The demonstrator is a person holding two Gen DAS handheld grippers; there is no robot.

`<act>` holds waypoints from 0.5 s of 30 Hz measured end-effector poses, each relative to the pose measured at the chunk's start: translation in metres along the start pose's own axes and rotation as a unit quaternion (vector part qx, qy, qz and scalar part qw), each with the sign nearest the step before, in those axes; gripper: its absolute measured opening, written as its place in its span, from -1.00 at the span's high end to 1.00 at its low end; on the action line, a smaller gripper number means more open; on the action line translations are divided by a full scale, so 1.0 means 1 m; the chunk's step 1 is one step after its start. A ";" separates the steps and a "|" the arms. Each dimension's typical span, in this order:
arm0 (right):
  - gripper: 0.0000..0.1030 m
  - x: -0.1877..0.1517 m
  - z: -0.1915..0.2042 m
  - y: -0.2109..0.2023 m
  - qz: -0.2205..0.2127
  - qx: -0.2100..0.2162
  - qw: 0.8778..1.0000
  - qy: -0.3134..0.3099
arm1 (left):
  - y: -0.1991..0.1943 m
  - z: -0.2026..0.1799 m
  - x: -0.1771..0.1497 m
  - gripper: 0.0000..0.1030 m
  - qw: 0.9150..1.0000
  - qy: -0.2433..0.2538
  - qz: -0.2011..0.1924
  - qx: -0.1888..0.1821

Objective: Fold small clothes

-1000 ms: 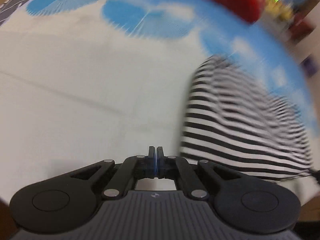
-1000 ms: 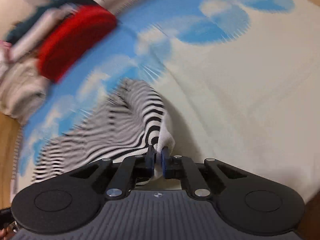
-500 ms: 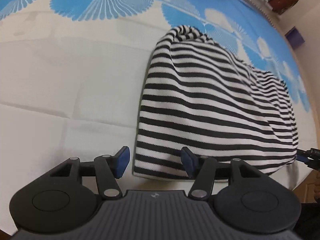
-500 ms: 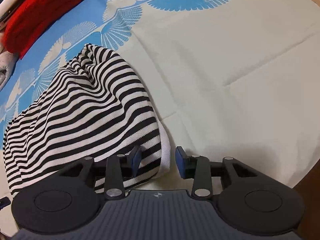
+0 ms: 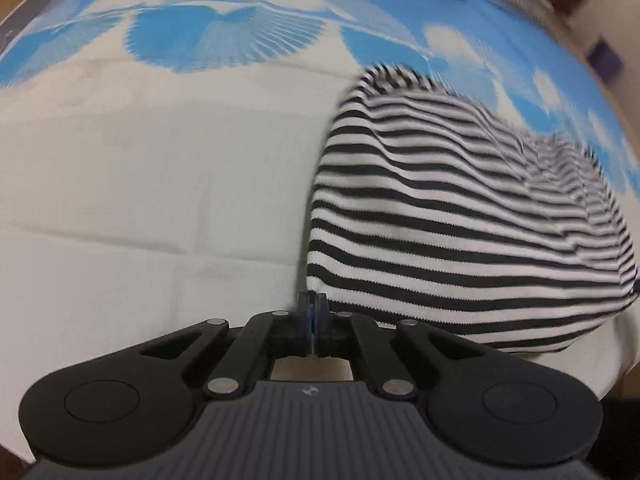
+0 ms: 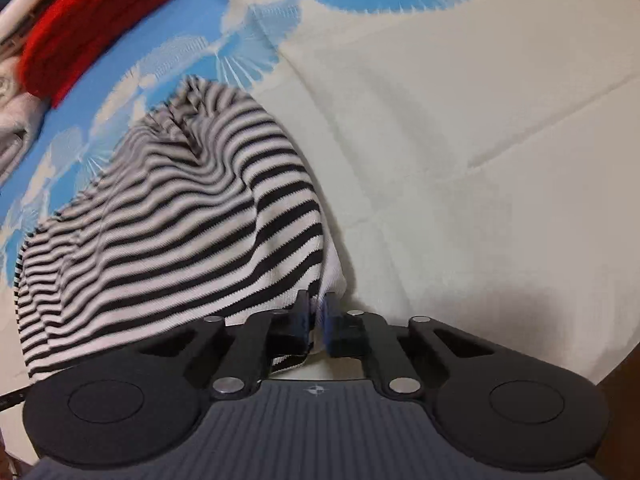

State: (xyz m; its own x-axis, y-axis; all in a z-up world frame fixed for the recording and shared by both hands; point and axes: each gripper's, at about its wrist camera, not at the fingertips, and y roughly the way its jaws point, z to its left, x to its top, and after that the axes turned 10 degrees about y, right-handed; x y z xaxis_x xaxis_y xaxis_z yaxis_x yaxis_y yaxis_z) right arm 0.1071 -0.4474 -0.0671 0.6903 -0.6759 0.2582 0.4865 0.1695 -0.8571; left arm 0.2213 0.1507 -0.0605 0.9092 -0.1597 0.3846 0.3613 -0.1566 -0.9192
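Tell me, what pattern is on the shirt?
Black and white stripes on the shirt, clearest in the left wrist view.

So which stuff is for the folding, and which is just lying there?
For the folding:
- black-and-white striped knit garment
- right tool, pinching the garment's corner
- left tool, shut at its edge

Just lying there:
- red fuzzy cloth
- blue-and-cream patterned bedsheet

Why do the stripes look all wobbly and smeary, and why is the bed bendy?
Left wrist view: the striped garment and blue pattern are motion-smeared. Right wrist view: stripes blur too, with a dark shadow beside the right gripper. Both views: the fisheye lens bends the sheet.
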 end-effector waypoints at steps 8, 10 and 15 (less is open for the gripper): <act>0.95 -0.009 -0.006 0.011 0.033 -0.061 0.997 -0.019 | 0.010 -0.021 -0.014 0.96 0.995 0.080 0.061 0.010; 0.94 -0.009 -0.002 0.007 0.018 -0.057 0.998 -0.023 | 0.003 -0.026 -0.010 0.95 0.996 0.083 0.034 0.022; 0.82 -0.007 0.007 -0.015 -0.068 -0.073 0.993 -0.057 | -0.016 -0.037 0.004 0.58 0.995 0.064 -0.042 -0.059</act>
State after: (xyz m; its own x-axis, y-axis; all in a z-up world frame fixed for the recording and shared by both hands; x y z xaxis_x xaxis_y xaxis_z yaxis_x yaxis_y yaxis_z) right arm 0.0987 -0.4407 -0.0532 0.6829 -0.5992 0.4179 0.5026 -0.0298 -0.8640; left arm 0.2114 0.1161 -0.0406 0.8400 -0.2626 0.4748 0.4020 -0.2864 -0.8697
